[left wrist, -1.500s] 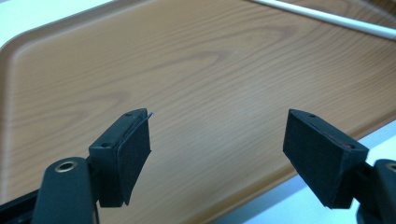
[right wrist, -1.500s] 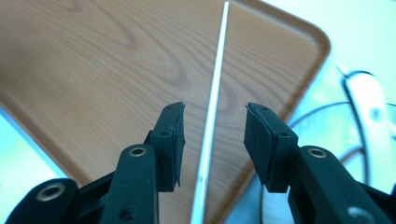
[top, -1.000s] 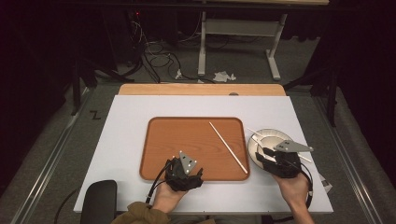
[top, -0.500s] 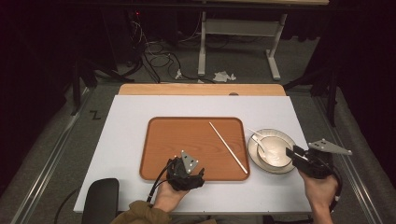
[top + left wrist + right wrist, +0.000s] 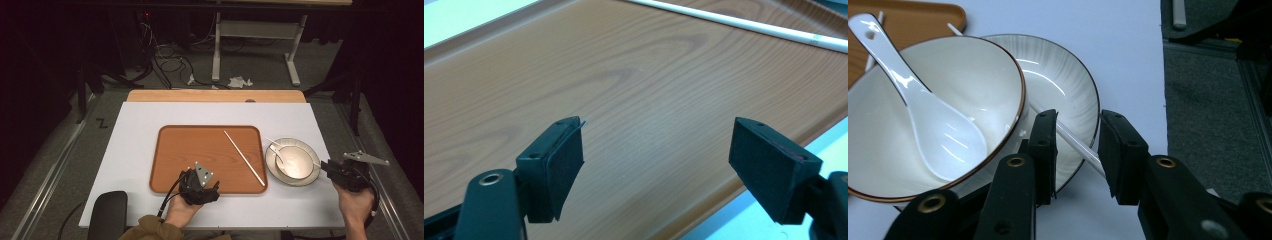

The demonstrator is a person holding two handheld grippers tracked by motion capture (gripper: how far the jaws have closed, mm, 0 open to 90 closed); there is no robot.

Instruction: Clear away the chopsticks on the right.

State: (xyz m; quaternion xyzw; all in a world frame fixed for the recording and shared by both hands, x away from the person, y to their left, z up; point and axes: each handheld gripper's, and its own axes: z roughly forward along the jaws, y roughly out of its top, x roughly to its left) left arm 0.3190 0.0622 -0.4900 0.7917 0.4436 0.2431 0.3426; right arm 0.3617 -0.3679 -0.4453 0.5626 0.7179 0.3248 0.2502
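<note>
A brown wooden tray (image 5: 200, 150) lies mid-table with one white chopstick (image 5: 245, 159) slanting across its right side. Right of it, a white bowl (image 5: 295, 161) with a white spoon (image 5: 923, 105) in it rests on a ribbed plate (image 5: 1068, 75). A second white chopstick (image 5: 1070, 141) pokes out from under the bowl over the plate's rim. My right gripper (image 5: 1079, 117) straddles that chopstick, narrowly open, with gaps on both sides. In the high view, the right gripper (image 5: 332, 169) sits just right of the plate. My left gripper (image 5: 199, 181) hovers wide open over the tray's front edge (image 5: 649, 65).
The white tabletop (image 5: 140, 150) has bare room left of the tray. A dark rounded chair back (image 5: 107, 215) stands at the front left. Grey carpet (image 5: 1213, 100) begins just past the table's right edge. A wooden strip (image 5: 215, 96) borders the far edge.
My right gripper has drawn back to the right, from over the plate to just beyond its right rim. The left gripper has stayed put.
</note>
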